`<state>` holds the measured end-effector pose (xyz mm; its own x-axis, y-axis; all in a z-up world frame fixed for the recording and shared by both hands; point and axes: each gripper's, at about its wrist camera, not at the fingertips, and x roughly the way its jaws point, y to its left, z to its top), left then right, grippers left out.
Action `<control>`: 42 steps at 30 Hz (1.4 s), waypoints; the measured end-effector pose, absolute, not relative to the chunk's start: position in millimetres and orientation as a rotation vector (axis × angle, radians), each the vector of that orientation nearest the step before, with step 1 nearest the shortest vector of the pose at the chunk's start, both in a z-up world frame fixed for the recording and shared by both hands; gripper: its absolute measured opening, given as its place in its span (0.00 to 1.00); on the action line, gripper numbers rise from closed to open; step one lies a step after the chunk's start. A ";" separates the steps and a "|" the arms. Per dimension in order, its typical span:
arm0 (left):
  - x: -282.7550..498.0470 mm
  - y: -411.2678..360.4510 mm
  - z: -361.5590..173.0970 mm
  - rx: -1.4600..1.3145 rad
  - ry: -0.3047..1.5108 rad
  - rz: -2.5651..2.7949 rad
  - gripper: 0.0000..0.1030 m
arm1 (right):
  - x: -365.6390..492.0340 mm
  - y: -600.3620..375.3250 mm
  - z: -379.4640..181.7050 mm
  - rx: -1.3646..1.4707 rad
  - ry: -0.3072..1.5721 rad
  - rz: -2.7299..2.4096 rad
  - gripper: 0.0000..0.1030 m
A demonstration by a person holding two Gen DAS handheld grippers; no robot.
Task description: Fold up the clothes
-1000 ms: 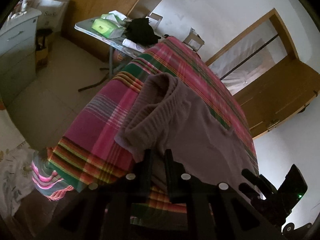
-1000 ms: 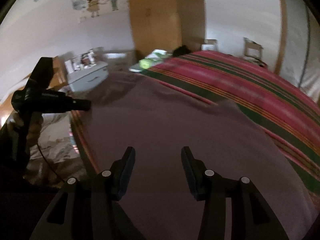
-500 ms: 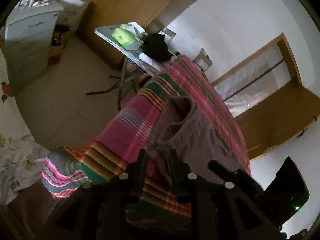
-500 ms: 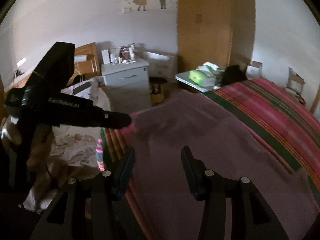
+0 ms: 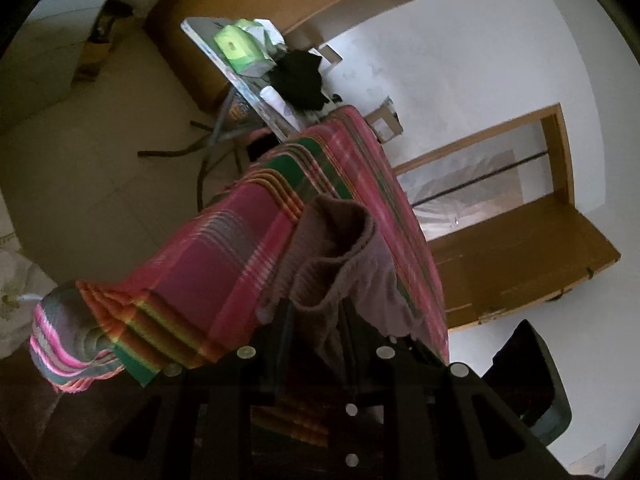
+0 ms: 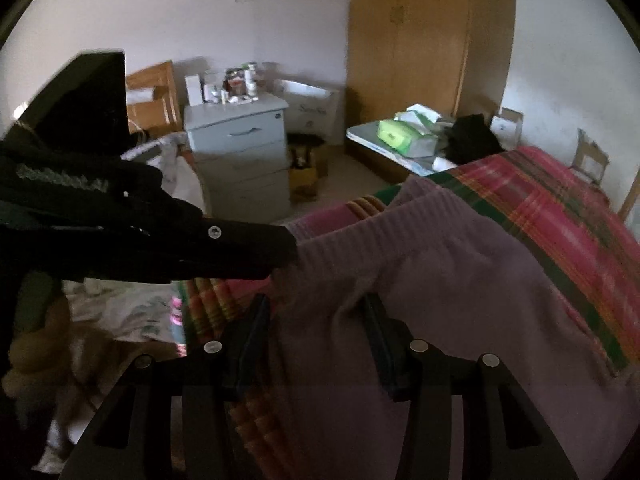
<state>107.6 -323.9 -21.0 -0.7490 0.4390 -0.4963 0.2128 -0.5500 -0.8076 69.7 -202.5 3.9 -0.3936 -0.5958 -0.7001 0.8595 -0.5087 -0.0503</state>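
Observation:
A mauve knit garment (image 5: pixel 332 248) (image 6: pixel 440 280) lies on the bed's pink and green striped blanket (image 5: pixel 224 272) (image 6: pixel 560 200), near its corner. My left gripper (image 5: pixel 316 312) is shut on a bunched fold of the ribbed hem, which fills the gap between its fingers. From the right wrist view the left gripper (image 6: pixel 286 248) reaches in from the left, its tip at the garment's edge. My right gripper (image 6: pixel 316 320) is open just beside it, over the garment. A raised ridge of cloth sits between its fingers, and the pads do not press on it.
A small table (image 6: pixel 360 136) beyond the bed's corner carries a green tissue pack (image 6: pixel 400 136) and a black cloth (image 6: pixel 472 140). A grey drawer unit (image 6: pixel 240 160) stands by the far wall, beside a wardrobe (image 6: pixel 420 40). A person's hand (image 6: pixel 32 344) holds the left gripper.
My right gripper swept left across the garment to the bed's corner, beside the left gripper. The left gripper's fingers stand wider apart than a second ago, and the hem has bunched up toward it.

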 end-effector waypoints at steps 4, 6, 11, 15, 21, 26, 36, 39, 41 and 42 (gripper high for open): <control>106.5 -323.4 -16.2 -1.012 -1.415 2.417 0.22 | 63.3 -195.7 6.3 0.789 0.448 -2.018 0.36; 106.0 -323.5 -13.6 -0.991 -1.423 2.406 0.22 | 58.1 -189.9 9.9 0.799 0.384 -2.022 0.25; 111.8 -329.9 -5.5 -0.926 -1.451 2.432 0.23 | 58.2 -176.2 20.7 0.765 0.336 -2.050 0.08; 110.9 -332.8 -3.6 -0.918 -1.469 2.433 0.23 | 52.2 -161.8 32.5 0.756 0.268 -2.064 0.08; 88.2 -315.5 -2.7 -0.997 -1.369 2.411 0.24 | 37.1 -126.8 55.9 0.739 0.080 -2.067 0.08; 61.3 -302.4 -6.7 -1.106 -1.290 2.402 0.24 | 20.3 -101.3 70.3 0.737 -0.106 -2.030 0.08; 10.1 -292.4 -10.8 -1.185 -1.272 2.318 0.23 | -3.2 -84.2 87.3 0.717 -0.246 -1.933 0.08; 2.2 -293.7 -15.4 -1.187 -1.299 2.305 0.23 | 0.1 -88.0 89.4 0.699 -0.211 -1.920 0.08; -2.0 -299.4 -18.1 -1.174 -1.347 2.294 0.23 | 4.4 -93.9 88.1 0.692 -0.179 -1.891 0.08; -3.5 -301.8 -20.5 -1.163 -1.374 2.264 0.23 | 6.6 -97.1 86.4 0.692 -0.158 -1.882 0.08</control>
<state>-3.5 -301.8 -20.5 -0.6511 0.5689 -0.5024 0.1831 -0.5247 -0.8314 6.6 -97.1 86.4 -0.2575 -0.8848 -0.3885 0.8078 -0.4177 0.4159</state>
